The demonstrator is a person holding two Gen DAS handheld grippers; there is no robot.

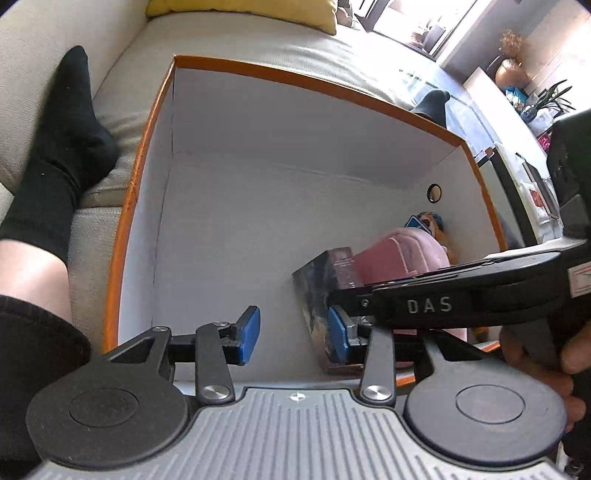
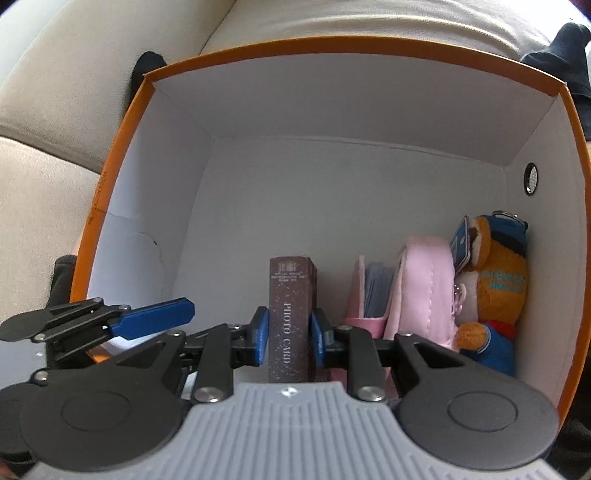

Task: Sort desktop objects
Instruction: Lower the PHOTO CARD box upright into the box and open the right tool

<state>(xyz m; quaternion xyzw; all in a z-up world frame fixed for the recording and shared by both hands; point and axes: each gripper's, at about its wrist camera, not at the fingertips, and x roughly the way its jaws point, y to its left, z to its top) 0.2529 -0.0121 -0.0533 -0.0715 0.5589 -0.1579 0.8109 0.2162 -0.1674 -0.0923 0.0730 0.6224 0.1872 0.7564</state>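
An orange box with white inner walls stands on a sofa. Inside it my right gripper is shut on a dark brown box labelled PHOTO CARD, held upright near the front wall. Right of it stand a pink card holder, a pink pouch and a plush bear in the corner. My left gripper is open with nothing between its pads, just left of the photo card box. The right gripper's black body crosses in front of the pink pouch.
The orange box rim is ringed by beige sofa cushions. A person's legs in black socks lie at the left and behind the box. A yellow cushion sits at the back. The box floor's left half is bare.
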